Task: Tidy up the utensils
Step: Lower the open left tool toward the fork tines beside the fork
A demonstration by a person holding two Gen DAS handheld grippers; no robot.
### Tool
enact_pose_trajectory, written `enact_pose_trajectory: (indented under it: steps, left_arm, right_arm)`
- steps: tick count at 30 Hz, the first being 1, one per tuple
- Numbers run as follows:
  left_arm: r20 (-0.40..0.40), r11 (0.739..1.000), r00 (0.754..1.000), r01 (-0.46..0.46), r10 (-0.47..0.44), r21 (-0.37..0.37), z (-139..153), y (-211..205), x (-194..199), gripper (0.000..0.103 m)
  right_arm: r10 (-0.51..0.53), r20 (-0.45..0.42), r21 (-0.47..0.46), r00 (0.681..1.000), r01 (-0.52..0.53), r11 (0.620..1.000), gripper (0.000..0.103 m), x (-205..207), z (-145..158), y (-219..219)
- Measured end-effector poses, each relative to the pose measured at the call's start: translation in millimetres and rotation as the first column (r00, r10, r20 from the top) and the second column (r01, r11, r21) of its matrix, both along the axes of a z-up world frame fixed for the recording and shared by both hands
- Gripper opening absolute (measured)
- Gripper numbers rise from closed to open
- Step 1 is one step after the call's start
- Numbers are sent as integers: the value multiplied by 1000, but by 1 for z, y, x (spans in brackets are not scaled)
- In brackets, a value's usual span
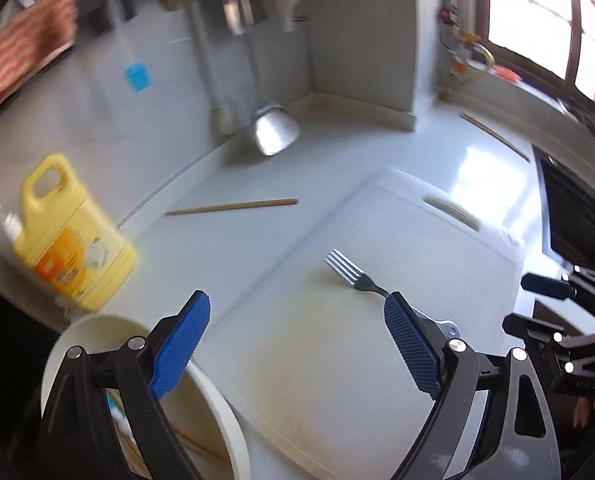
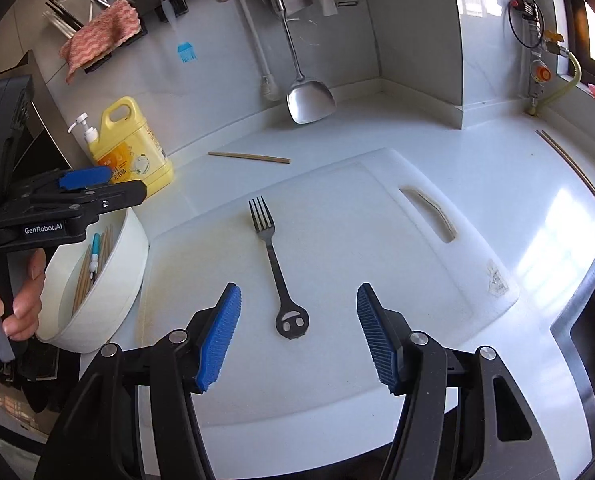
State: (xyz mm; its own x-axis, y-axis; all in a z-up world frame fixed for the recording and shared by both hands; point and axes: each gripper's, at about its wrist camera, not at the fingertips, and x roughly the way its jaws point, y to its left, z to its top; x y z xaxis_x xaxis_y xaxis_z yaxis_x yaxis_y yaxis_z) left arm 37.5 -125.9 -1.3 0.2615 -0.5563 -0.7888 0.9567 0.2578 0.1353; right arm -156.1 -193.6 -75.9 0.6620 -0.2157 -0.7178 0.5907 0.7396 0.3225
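Both grippers are held spread wide with nothing between the pads: the right gripper (image 2: 297,334) over the fork (image 2: 275,264) lying mid-board on the white cutting board (image 2: 437,280), the left gripper (image 1: 297,344) above the board's left edge. One white bowl (image 2: 109,280) holding chopsticks (image 2: 87,272) is set against that edge, and a single chopstick (image 2: 249,157) is seen on the counter (image 2: 497,168) beyond the far edge.

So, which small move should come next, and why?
Probably lower the right gripper onto the fork handle: its jaws are open and empty, and the fork lies loose on the cutting board, while chopsticks already stand in the white bowl.
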Motion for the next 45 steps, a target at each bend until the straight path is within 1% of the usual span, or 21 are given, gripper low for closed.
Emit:
enact_pose_trajectory:
  steps: [1,2,4,5,7,10,13,14,15,16,17,20,21,23,25,26,28,34,38,40,45]
  left_arm:
    - [11,996,997,80,-80,25,-1,-9,-1,87]
    - [11,984,986,168,-169,56,-3,-18,0,87]
    - [-32,942,950,313,-312,117,-10,-34,5,87]
    - [-52,920,931,366,-362,140,-13,-42,10,87]
    - [-92,884,898,440,-430,158,-21,-56,22,87]
    - [-151,844,856,515,-495,150,-33,-73,39,88]
    - [-172,794,807,588,-564,154,-47,-87,48,88]
    - [-176,780,796,604,-580,164,-52,-92,49,88]
    - [-175,771,791,611,-586,179,-58,-98,51,88]
    - [-171,776,799,600,-576,193,-64,-103,53,88]
    - [-176,789,813,581,-555,199,-68,-108,57,88]
    - [-263,845,851,505,-454,176,-73,-113,70,88]
    - [-291,859,858,483,-424,170,-74,-114,73,88]
    - [-289,898,891,408,-351,167,-75,-113,74,88]
    - [-259,931,929,315,-263,184,-77,-108,73,88]
    - [-266,944,940,270,-216,189,-79,-106,73,88]
    - [-288,961,948,199,-139,191,-81,-102,71,88]
    - [-269,977,962,28,32,213,-91,-100,66,88]
    - [-307,971,941,-75,145,226,-95,-95,63,88]
    - [-310,970,935,-108,173,217,-97,-96,59,88]
    - [-280,964,940,-133,196,228,-105,-102,51,88]
  right_arm:
    - [-4,1,1,1000,4,1000,58,0,-1,1]
    - [-9,0,2,1000,9,1000,58,-1,-2,1]
    - [-42,-3,-3,999,42,999,58,2,-3,4]
    - [-58,-4,-8,998,58,998,58,5,-3,7]
    - [-106,-26,-38,994,105,994,58,12,-5,12]
    - [-182,-60,-46,982,179,983,58,21,-12,18]
    - [-190,-83,-65,978,185,981,58,31,-18,26]
    - [-198,-99,-73,975,191,979,58,35,-20,28]
    - [-202,-104,-69,974,195,978,58,37,-22,28]
    - [-211,-109,-64,971,205,977,58,38,-23,28]
    - [-221,-111,-60,969,215,975,58,39,-25,27]
    - [-221,-129,-73,967,213,974,58,44,-32,24]
    - [-222,-131,-75,966,214,974,58,45,-34,23]
    - [-233,-124,-69,965,226,972,58,45,-37,19]
    - [-241,-120,-70,963,234,970,58,44,-40,16]
    - [-242,-123,-71,962,235,969,58,44,-42,15]
    - [-239,-119,-78,964,231,970,58,45,-45,15]
    - [-263,-114,-96,958,253,963,58,46,-54,19]
    - [-279,-113,-109,954,267,957,58,44,-58,22]
    - [-274,-114,-113,955,262,958,58,44,-61,22]
    - [-267,-100,-115,959,255,960,58,43,-63,22]
